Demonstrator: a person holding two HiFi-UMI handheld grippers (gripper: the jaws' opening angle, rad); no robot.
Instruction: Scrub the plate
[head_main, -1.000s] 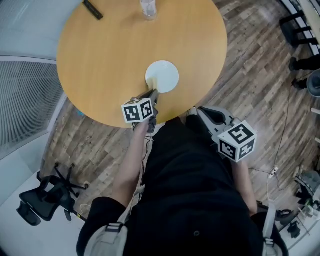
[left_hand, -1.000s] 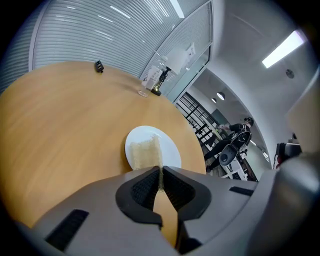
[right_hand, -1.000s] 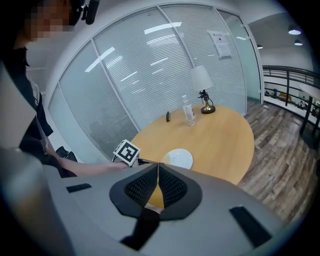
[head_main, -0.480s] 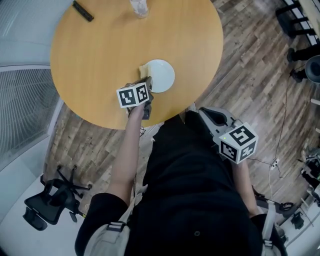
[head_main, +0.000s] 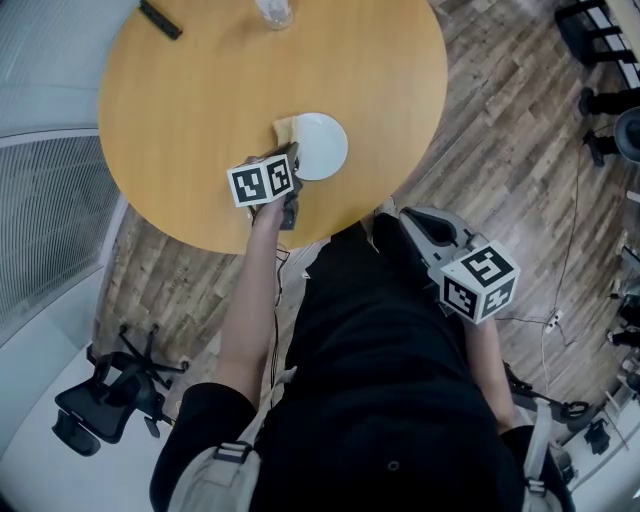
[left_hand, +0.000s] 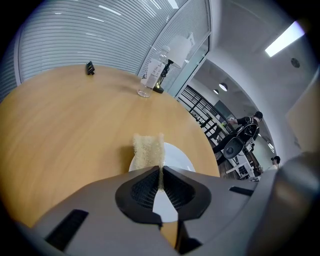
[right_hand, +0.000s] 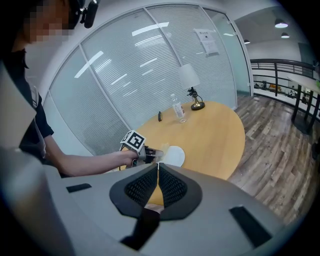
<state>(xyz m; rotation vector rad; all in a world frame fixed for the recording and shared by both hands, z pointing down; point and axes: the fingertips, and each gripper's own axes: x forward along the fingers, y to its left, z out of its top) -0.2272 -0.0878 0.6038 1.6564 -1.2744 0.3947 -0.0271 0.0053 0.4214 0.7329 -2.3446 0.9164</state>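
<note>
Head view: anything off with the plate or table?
Nothing stands out. The small white round plate lies flat on the round wooden table, the left gripper shut on a pale yellow sponge at its rim; the right gripper hangs shut, off the table.

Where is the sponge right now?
In the head view the sponge is pinched in the left hand-held gripper, at the left rim of the white plate on the round table.
</note>
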